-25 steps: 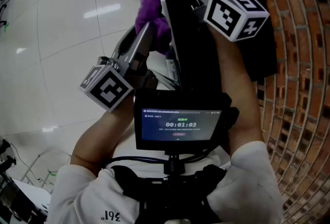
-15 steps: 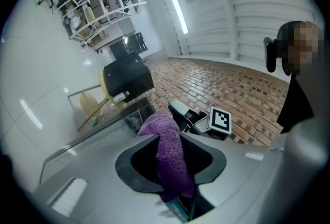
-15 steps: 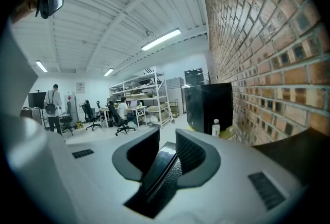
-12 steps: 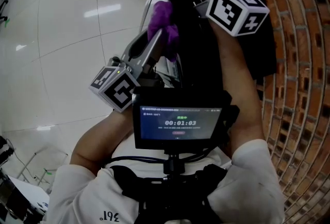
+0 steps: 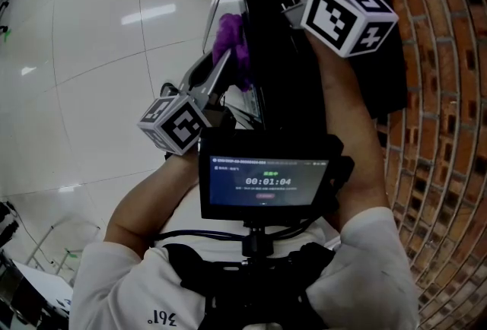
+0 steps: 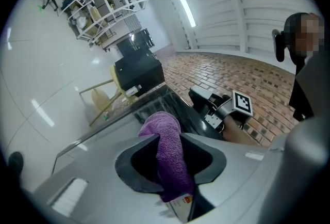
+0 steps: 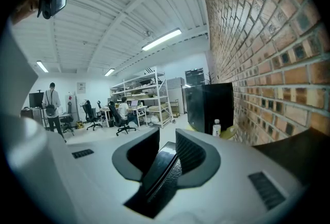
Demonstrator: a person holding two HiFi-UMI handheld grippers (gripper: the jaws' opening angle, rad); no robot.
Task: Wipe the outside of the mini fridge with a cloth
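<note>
Mostly hidden fridge (image 5: 365,55); cloth (image 6: 167,156) tight in left jaws, door edge (image 7: 160,171) in right jaws

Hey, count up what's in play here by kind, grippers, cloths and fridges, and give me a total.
grippers: 2, the left gripper and the right gripper
purple cloth: 1
mini fridge: 1
total: 4

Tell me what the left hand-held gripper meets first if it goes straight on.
The cloth in the left hand-held gripper leads; it would probably meet the fridge side right ahead, though depth is hard to judge.
</note>
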